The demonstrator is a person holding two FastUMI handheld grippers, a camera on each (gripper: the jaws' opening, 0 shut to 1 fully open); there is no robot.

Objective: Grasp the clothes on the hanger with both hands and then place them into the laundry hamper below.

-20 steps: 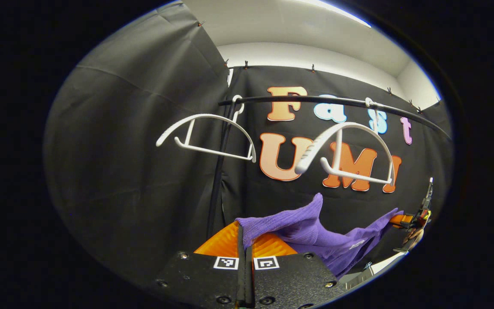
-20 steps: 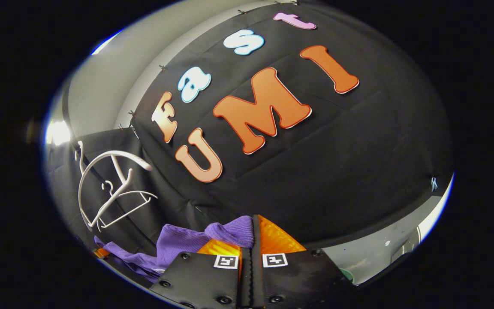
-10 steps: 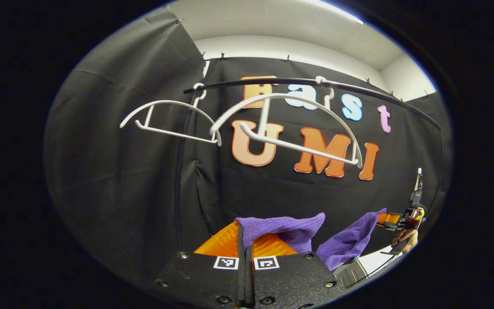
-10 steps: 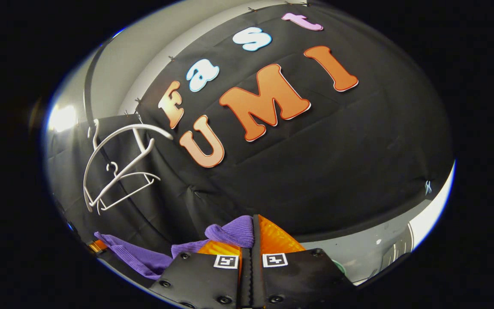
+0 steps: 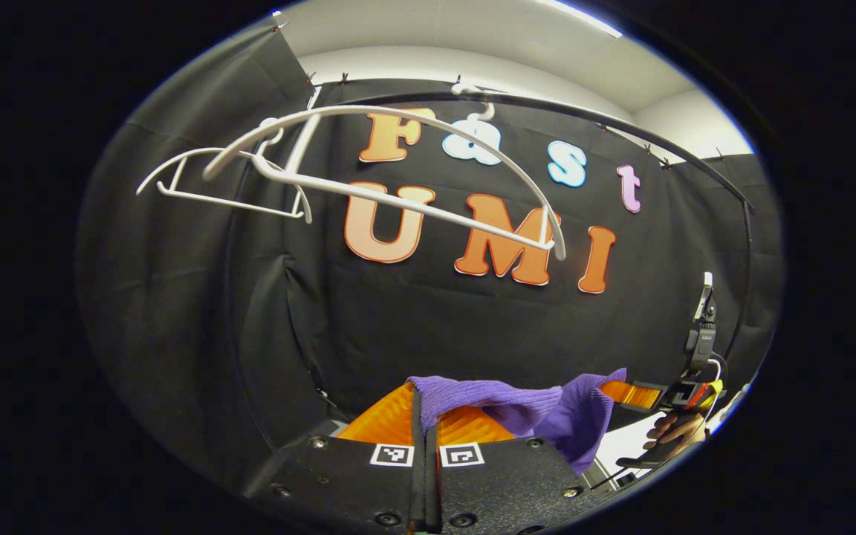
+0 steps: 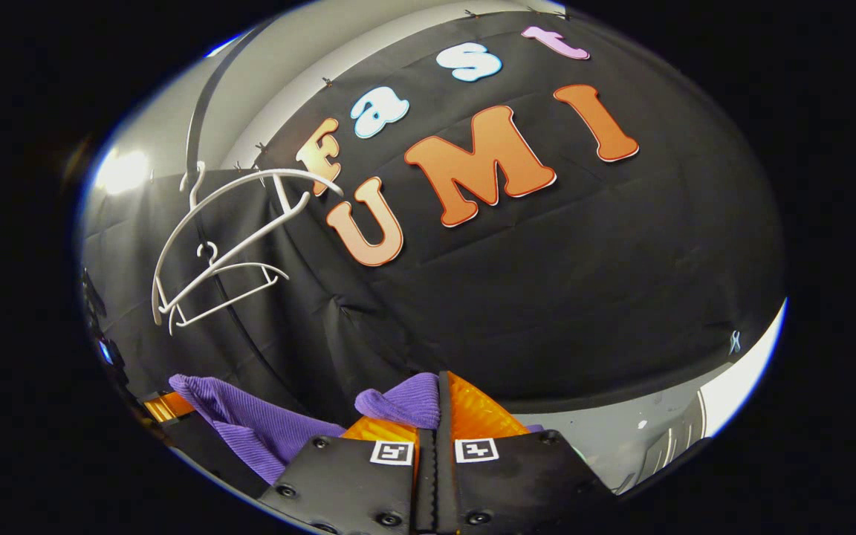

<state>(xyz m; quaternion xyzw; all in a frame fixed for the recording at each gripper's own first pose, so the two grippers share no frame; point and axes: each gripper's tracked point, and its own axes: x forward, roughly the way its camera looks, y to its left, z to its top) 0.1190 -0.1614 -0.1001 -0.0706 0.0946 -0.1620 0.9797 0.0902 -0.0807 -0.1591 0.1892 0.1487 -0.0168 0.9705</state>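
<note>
purple garment [image 5: 517,405] pinched between both grippers' jaws.

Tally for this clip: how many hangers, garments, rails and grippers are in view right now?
White hangers: 2
Purple garment: 1
Black rail: 1
Grippers: 2, left gripper and right gripper, both jaws closed on the garment
Total: 6

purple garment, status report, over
Left gripper and right gripper both shut on the purple garment. Garment off the white hangers, slung between the grippers. Hamper not sighted. Nothing in the way.
</note>
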